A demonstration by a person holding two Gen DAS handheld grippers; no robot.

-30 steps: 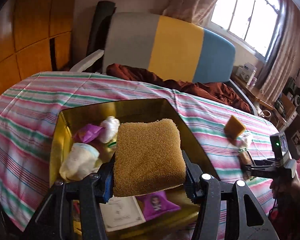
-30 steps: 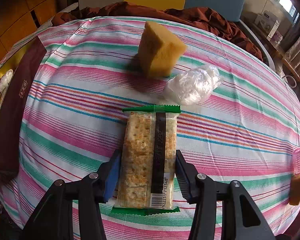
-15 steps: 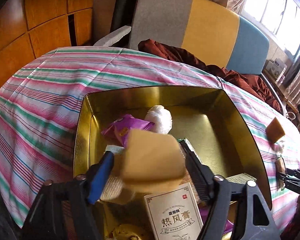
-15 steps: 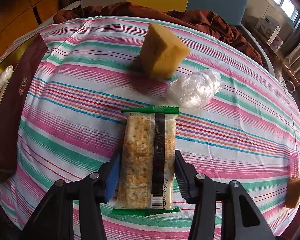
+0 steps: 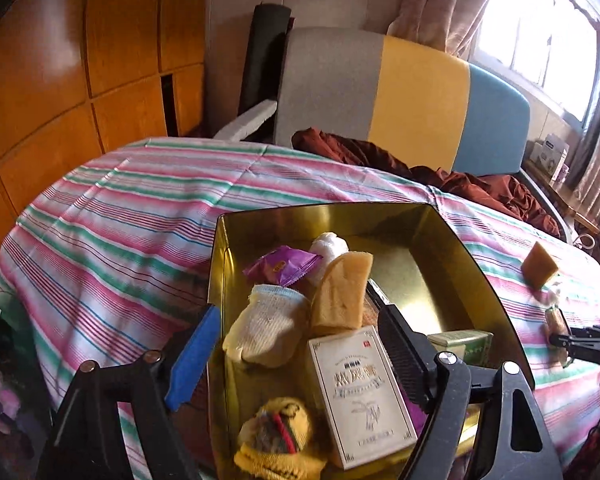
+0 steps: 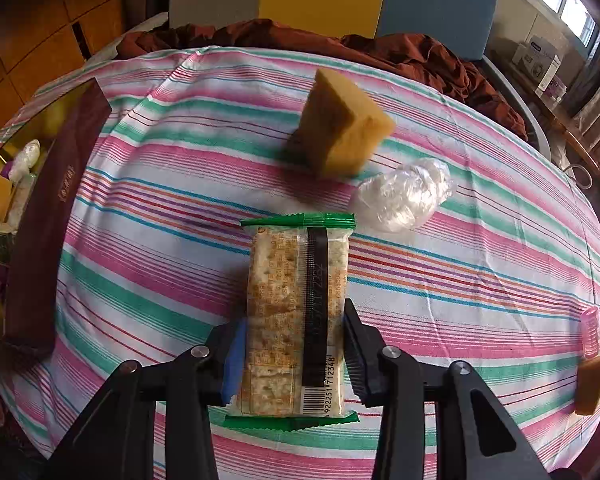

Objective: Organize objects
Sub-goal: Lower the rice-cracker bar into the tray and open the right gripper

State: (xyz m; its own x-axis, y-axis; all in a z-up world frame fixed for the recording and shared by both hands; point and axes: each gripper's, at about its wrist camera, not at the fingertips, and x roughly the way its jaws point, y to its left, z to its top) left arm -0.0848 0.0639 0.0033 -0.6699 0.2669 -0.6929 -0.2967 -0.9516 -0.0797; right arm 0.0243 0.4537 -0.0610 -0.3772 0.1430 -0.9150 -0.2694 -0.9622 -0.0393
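Note:
A gold tin box (image 5: 440,248) sits on the striped cloth. In it lie a brown sponge (image 5: 342,292), a cream sock (image 5: 266,326), a purple packet (image 5: 282,266), a white wad (image 5: 328,244), a white carton (image 5: 362,388) and a yellow knitted toy (image 5: 278,434). My left gripper (image 5: 296,354) is open and empty above the box's near end. My right gripper (image 6: 294,354) is shut on a cracker pack (image 6: 296,312) with green ends, over the cloth. Another sponge (image 6: 344,136) and a clear plastic wad (image 6: 404,194) lie beyond it.
The box's maroon side (image 6: 48,216) stands at the left of the right wrist view. A pink roller (image 6: 592,332) and a small sponge (image 6: 592,384) lie at the table's right edge. A striped chair back (image 5: 400,104) and brown cloth (image 5: 452,176) lie behind the table.
My left gripper moved over the box, opened and let the brown sponge drop in among the items. My right gripper stayed shut on the cracker pack, nearly still.

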